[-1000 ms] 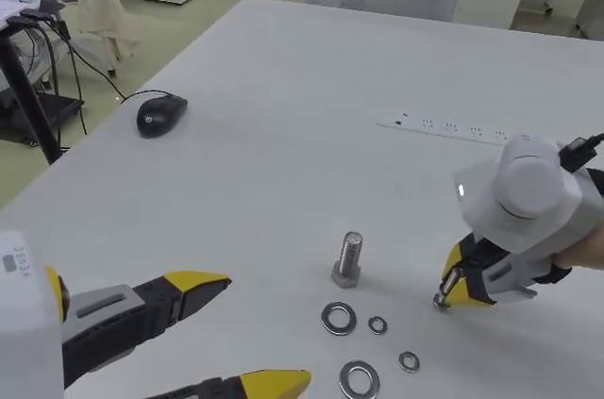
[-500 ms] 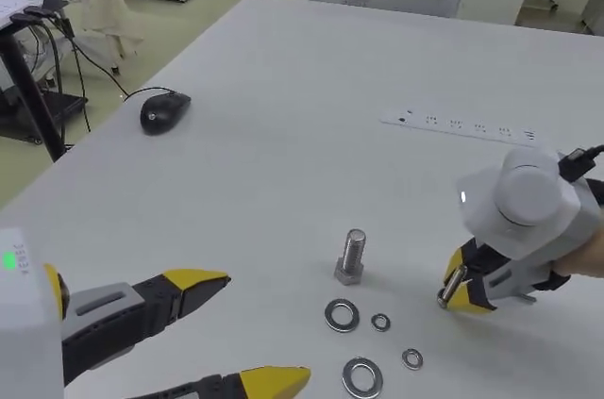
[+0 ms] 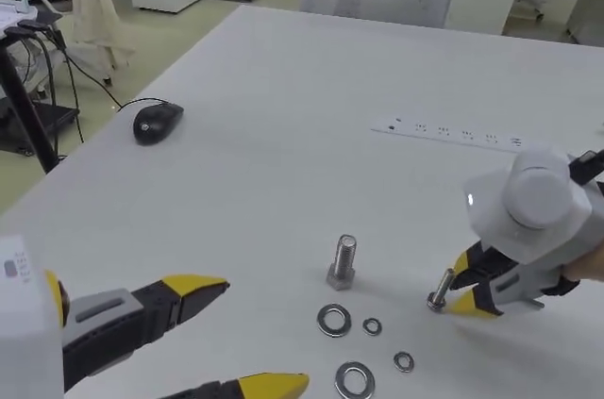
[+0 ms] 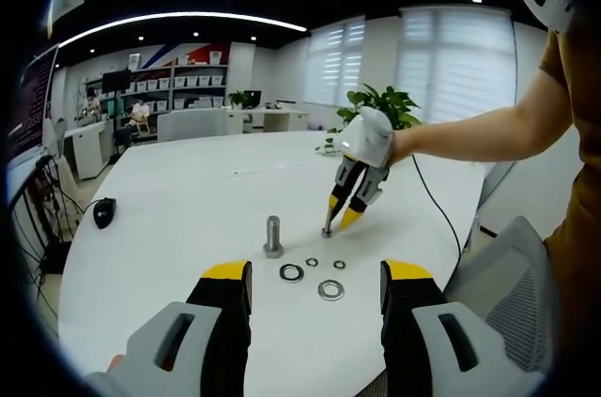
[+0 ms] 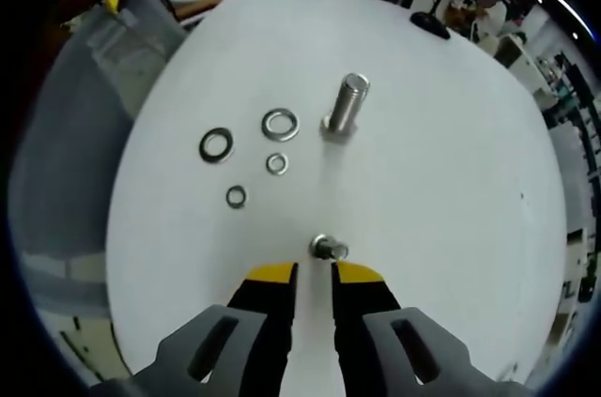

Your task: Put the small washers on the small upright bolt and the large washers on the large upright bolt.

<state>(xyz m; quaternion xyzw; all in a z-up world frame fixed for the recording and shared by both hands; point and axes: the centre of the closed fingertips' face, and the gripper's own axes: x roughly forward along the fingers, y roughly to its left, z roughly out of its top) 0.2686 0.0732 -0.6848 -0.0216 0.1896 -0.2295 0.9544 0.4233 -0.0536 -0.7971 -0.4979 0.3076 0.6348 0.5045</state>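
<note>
Washers (image 3: 334, 320), two large and two small, lie flat on the white bench (image 3: 283, 135) at about 6 o'clock from the upright large bolt (image 3: 343, 261) in the head view. At 3 o'clock from that bolt, the right gripper (image 3: 458, 288) has its fingers clenched on the tilted small bolt (image 3: 440, 291), head end lowest. The left gripper (image 3: 262, 333) hovers at 7 o'clock, fingers spread wide and grasping nothing.

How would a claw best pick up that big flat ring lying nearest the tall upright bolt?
The large washer lies flat on the table, so it offers no side to pinch. Probably come straight down from above, one jaw through its hole and one outside the rim, on the side away from the small washer close beside it.
</note>
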